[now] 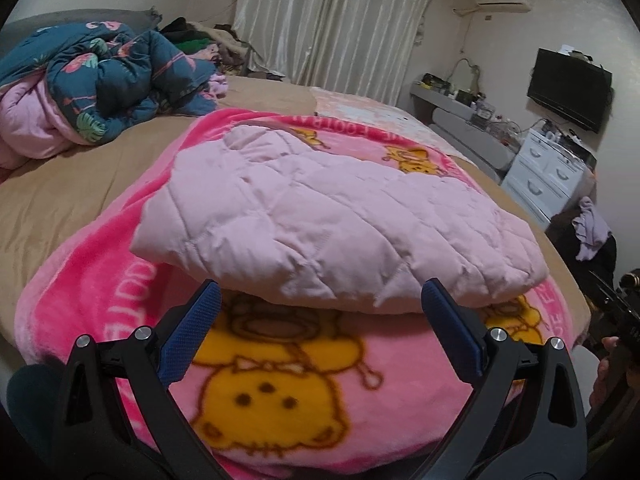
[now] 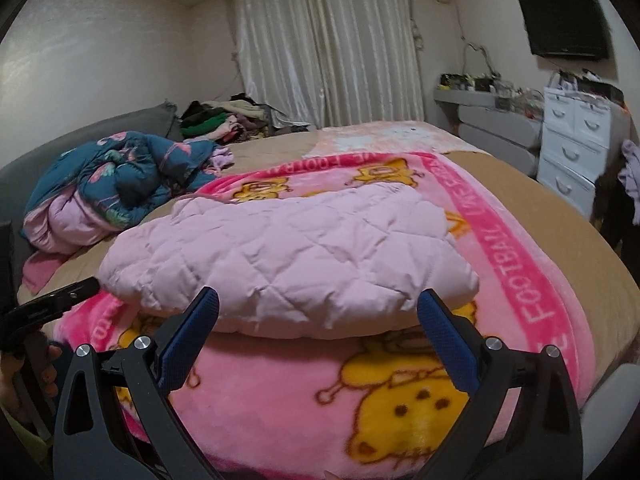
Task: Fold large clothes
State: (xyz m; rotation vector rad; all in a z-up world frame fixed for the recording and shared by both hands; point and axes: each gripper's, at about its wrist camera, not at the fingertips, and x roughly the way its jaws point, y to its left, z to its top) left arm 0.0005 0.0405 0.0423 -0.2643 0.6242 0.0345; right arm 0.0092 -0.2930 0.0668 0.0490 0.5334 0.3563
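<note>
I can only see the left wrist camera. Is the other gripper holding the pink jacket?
Observer: No. The right gripper has its fingers wide apart with nothing between them, and the jacket lies folded just past them.
Child: Can you see my gripper from over there?
Observer: A bit. One of the left gripper's fingers pokes in at the left edge, close to the jacket's end.
Child: What does the blanket say down its right side?
Observer: The blanket's pink border there reads FOOTBALL in white letters.
</note>
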